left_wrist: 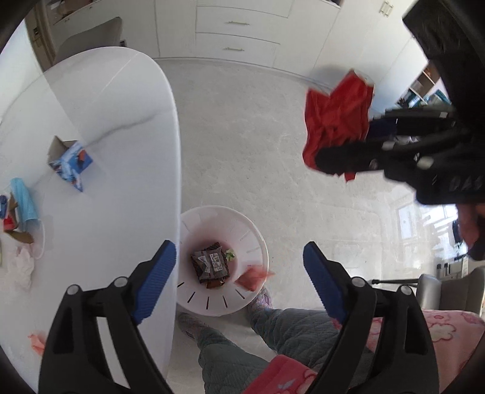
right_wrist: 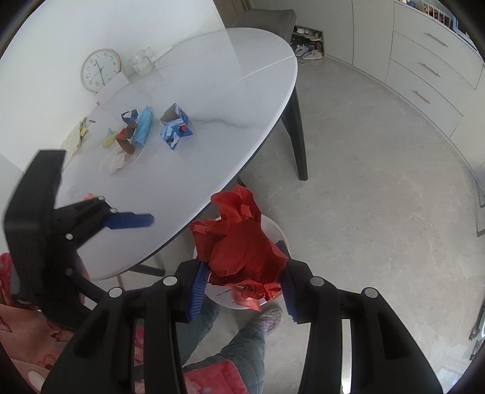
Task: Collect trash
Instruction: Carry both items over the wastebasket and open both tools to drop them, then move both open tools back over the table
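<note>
Beside the white oval table (right_wrist: 212, 91), over the white slotted plastic bin (left_wrist: 194, 291): left gripper (left_wrist: 239, 278) is hanging wide open and empty; right gripper (right_wrist: 242, 282) is clamping crumpled red tissue paper (right_wrist: 239, 242), likely for dropping. Remaining litter, including a blue printed carton (right_wrist: 175, 128), is waiting on the tabletop.

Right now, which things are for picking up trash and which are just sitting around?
For the job:
- red crumpled paper in the right gripper
- white bin
- small red scrap at the bin
- torn blue box
- wrapper pile

Just there:
- clock
- chair
- drawers
</note>
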Demonstrator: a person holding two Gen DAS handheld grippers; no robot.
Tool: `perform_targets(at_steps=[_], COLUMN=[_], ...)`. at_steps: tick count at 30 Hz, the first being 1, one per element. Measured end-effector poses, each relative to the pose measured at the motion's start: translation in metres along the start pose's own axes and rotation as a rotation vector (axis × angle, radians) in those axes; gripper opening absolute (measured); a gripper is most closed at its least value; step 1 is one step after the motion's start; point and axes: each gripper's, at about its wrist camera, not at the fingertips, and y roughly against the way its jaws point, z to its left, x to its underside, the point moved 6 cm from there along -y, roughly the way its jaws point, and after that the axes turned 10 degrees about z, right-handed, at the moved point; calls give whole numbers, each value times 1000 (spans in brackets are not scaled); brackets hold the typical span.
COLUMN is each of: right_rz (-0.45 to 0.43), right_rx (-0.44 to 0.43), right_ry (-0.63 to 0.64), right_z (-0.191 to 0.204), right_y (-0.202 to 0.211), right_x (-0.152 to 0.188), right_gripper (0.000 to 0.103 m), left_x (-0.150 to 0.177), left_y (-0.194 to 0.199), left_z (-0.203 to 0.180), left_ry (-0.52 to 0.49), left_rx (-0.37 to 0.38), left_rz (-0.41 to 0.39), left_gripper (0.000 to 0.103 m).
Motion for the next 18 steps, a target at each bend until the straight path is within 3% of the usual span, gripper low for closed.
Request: perform_targets(at_steps=[2, 8, 10, 14, 18], right_rz=[4, 43, 74, 121, 111], right_rx=[-8, -9, -7, 39, 54], right_ry=[9, 37, 50, 61, 30], right_z=[4, 17, 24, 34, 41], right_y=[-5, -29, -42, -64, -64], right_x=[2, 12, 17, 25, 22], right_gripper=[44, 47, 55, 86, 96], left_x=[5, 22, 24, 45, 62], left_y=[18, 72, 86, 108, 114], left_z=[12, 62, 72, 100, 124], left_ry=[47, 181, 211, 281, 350], left_rx=[-2, -66, -102, -137, -165], left_rz=[-32, -97, -108, -128, -116], left_gripper=[90, 92, 95, 95, 95])
